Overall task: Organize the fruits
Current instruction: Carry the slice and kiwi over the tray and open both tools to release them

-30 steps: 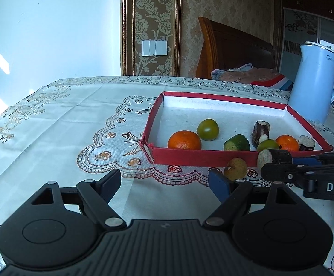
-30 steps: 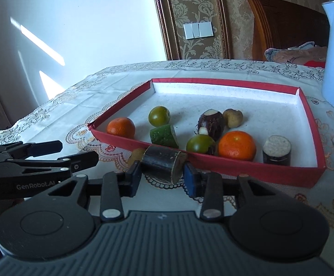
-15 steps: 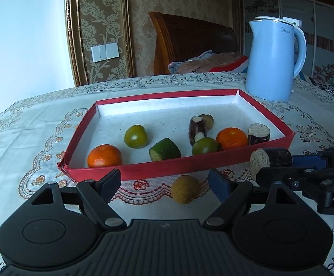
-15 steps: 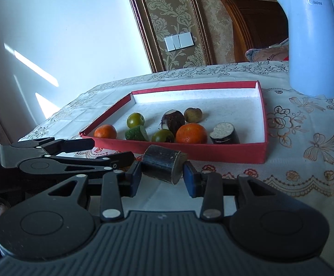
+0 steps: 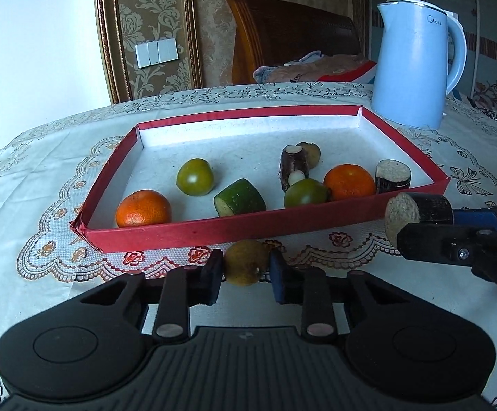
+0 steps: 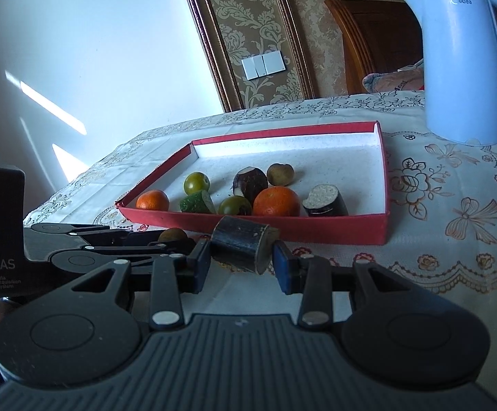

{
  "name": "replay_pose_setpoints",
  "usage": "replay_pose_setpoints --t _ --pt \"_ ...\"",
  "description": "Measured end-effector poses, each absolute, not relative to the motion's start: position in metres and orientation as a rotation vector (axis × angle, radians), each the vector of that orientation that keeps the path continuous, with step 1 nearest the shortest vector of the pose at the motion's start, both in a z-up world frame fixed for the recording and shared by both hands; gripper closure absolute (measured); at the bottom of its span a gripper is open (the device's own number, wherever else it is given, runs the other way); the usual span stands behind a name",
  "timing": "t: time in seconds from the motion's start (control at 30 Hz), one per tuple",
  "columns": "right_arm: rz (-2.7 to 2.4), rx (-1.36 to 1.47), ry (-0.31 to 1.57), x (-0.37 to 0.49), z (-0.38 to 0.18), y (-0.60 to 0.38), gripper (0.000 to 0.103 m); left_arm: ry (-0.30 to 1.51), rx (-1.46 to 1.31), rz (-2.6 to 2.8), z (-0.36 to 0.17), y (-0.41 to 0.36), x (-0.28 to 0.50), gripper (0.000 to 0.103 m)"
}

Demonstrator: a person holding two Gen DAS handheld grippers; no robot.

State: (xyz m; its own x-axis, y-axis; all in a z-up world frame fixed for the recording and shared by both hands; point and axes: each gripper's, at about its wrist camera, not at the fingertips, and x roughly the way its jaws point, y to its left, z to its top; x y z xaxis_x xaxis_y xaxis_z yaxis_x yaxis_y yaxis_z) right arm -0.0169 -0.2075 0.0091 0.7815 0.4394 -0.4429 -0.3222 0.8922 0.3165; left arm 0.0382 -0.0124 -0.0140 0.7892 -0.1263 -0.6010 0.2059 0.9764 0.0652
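- Two grippers each clamp one piece just in front of the shallow red cardboard tray [image 5: 193, 231] on the desk.
- Left gripper [image 5: 245, 275] grips a small round brownish-green fruit [image 5: 245, 267].
- Right gripper [image 6: 241, 262] grips a dark sugarcane stub [image 6: 239, 248], long axis crosswise; tray lies straight ahead.

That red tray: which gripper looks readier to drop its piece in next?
Probably the right gripper: its dark cane chunk seems lifted, near the red tray. The left gripper has only just closed around the brown fruit.
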Motion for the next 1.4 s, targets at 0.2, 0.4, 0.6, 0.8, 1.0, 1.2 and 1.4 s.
replay_pose_setpoints --t 0.2,0.4,0.6,0.8,1.0,1.2,1.4 --pt "0.404 0.214 0.503 -0.014 0.020 -0.202 0.066 0.568 0.113 -0.107 0.003 -0.012 0.029 0.075" --pt "0.360 0.136 0.447 0.002 0.035 -0.188 0.066 0.493 0.096 0.011 0.023 -0.010 0.044 0.075" --pt "0.315 0.098 0.446 0.031 0.037 -0.180 0.066 0.467 0.075 0.086 0.029 -0.004 0.070 0.075" --pt "0.280 0.073 0.466 0.051 0.028 -0.176 0.066 0.472 0.040 0.105 0.025 0.004 0.084 0.075" --pt "0.247 0.042 0.476 0.058 0.016 -0.173 0.066 0.501 0.028 0.095 0.017 0.005 0.089 0.075" --pt "0.235 0.026 0.468 0.060 0.012 -0.169 0.066 0.514 0.024 0.085 0.014 0.006 0.091 0.074" --pt "0.237 0.061 0.439 0.055 0.016 -0.175 0.062 0.516 0.043 0.104 0.013 0.003 0.087 0.074"
